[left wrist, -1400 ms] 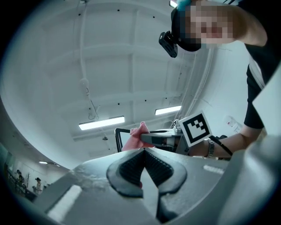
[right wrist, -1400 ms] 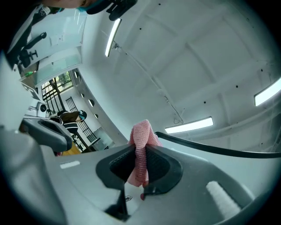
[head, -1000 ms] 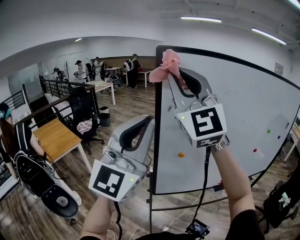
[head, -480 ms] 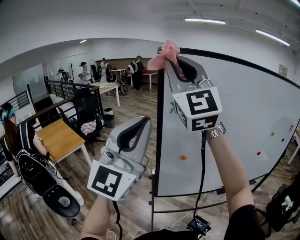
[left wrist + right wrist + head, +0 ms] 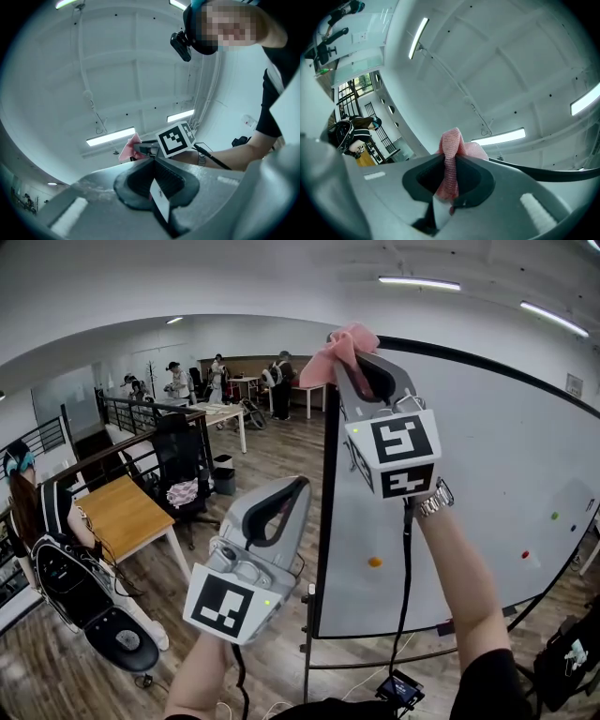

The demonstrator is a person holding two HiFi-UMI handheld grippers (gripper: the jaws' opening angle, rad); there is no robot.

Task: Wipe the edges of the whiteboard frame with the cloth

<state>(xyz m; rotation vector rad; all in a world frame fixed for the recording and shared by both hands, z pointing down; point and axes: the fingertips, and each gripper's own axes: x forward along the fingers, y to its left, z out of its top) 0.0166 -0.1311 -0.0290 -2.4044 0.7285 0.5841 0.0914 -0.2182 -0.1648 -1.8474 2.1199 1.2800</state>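
Right tongs clamp cloth, long axis upward, by whiteboard frame corner.

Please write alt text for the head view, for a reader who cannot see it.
The right gripper, raised high, holds a pink cloth at the top left corner of the black whiteboard frame. The left gripper hangs lower, left of the frame, empty.

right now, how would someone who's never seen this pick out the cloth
Find the big whiteboard and follow its black frame to the top left corner. There the right gripper pinches the cloth: bunched, pink, the only soft thing there.
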